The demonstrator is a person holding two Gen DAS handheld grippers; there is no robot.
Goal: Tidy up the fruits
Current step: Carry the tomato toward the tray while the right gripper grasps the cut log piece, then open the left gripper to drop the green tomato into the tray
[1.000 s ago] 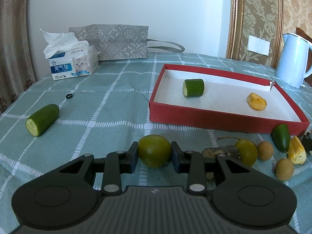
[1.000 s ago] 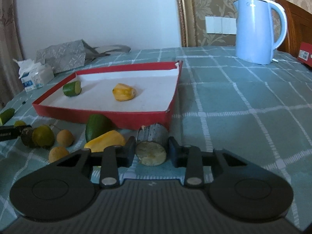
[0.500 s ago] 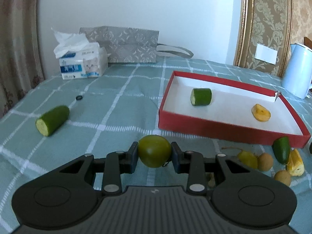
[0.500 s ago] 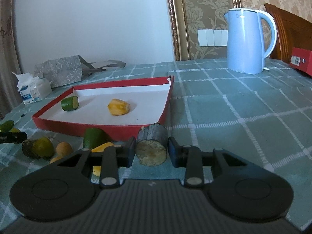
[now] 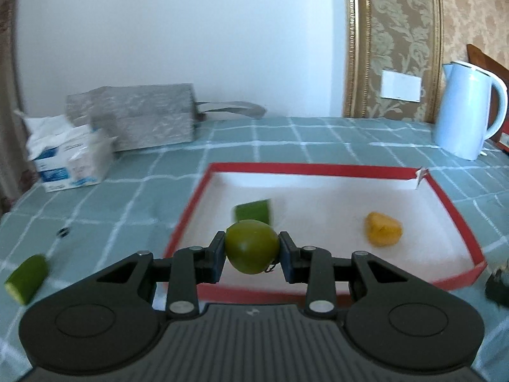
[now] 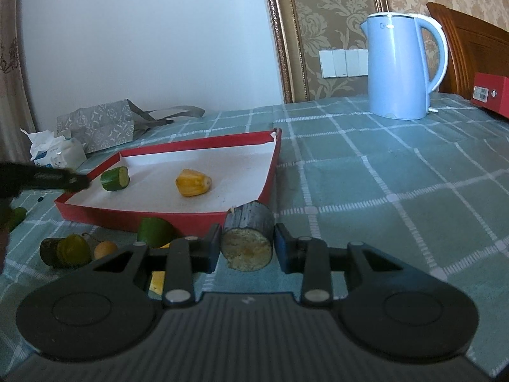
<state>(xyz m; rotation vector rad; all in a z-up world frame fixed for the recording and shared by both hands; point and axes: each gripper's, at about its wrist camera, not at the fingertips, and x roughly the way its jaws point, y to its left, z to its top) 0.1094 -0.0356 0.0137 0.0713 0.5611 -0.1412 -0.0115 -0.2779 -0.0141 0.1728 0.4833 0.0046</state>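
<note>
While the shallow red cardboard tray with a white floor [image 5: 321,169] lies just ahead, carry each piece clear over its near rim before lowering. The left gripper [image 5: 252,251] is clamped on a round green fruit [image 5: 252,245], held above the tray's near-left corner; set it on bare floor, apart from the green cucumber chunk [image 5: 253,210] and the yellow wedge [image 5: 382,229]. The right gripper [image 6: 247,243] grips a dark-skinned cylindrical chunk with a pale cut face [image 6: 248,235] outside the tray's near-right corner; bring it in well apart from the left gripper's path.
</note>
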